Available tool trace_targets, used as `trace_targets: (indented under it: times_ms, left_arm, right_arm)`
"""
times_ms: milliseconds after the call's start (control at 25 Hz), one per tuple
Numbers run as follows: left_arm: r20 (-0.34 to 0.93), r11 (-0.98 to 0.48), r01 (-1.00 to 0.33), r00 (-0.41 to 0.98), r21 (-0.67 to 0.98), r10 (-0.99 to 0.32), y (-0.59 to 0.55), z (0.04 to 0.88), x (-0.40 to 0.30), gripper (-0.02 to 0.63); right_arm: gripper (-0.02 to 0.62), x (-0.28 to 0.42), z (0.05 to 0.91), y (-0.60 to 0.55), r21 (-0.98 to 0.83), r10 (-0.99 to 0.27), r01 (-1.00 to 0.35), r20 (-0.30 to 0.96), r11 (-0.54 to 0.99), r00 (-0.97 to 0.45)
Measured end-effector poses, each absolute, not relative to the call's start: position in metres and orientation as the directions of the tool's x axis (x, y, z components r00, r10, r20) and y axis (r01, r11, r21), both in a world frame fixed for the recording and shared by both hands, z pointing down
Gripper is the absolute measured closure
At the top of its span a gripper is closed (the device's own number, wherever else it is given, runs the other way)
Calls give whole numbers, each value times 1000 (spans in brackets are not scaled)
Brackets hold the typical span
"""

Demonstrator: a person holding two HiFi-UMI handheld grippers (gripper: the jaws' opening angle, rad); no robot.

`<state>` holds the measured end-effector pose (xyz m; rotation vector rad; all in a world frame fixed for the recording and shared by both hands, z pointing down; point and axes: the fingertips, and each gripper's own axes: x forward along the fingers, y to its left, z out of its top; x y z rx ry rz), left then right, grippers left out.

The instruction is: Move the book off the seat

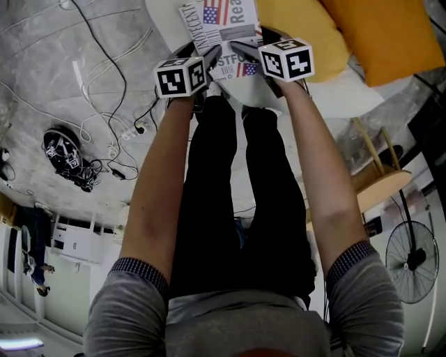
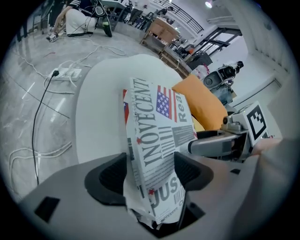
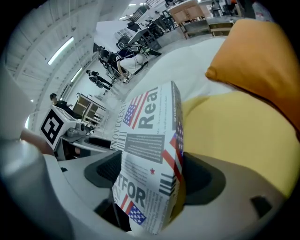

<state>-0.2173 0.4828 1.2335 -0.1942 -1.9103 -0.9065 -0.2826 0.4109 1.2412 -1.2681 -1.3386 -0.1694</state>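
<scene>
The book [image 1: 221,22] has a newspaper-print cover with a flag on it. Both grippers hold its near end over the white seat [image 1: 164,15]. My left gripper [image 1: 211,56] is shut on the book's left side, and my right gripper [image 1: 242,50] is shut on its right side. In the left gripper view the book [image 2: 157,140] stands tilted on edge between the jaws of the left gripper [image 2: 151,171]. The right gripper view shows the book [image 3: 150,150] clamped in the right gripper [image 3: 152,172]. Whether the book's far end touches the seat [image 2: 101,112] is hidden.
A yellow cushion [image 1: 300,28] and an orange cushion [image 1: 383,35] lie on the seat right of the book. Cables and a power strip [image 1: 129,132] run over the floor at left. A wooden chair [image 1: 376,183] and a fan [image 1: 411,261] stand at right.
</scene>
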Motion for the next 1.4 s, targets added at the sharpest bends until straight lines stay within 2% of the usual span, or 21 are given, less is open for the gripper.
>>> trace_targets:
  times_ms: [320,600,1040,1400]
  left_arm:
    - [794,665,496,-552,558,-255,475,1235,-220,276]
    - [799,677,488,-543,551,-259,467,1210,-216,276]
    - [766,745,428,-620,512,-170,471,1084,-230,276]
    - [694,792,367,-713,489,-98,483,940,-242,276]
  right_arm:
    - [210,-280,1253,410,-583,548,719,767,378,333]
    - [219,-278,1224,402,-565,568,745,763,355,309]
    - [224,-294,1096,405,-554,675,759,707,343,211]
    - [225,-305,949,416,-439,754,857,650,269,97]
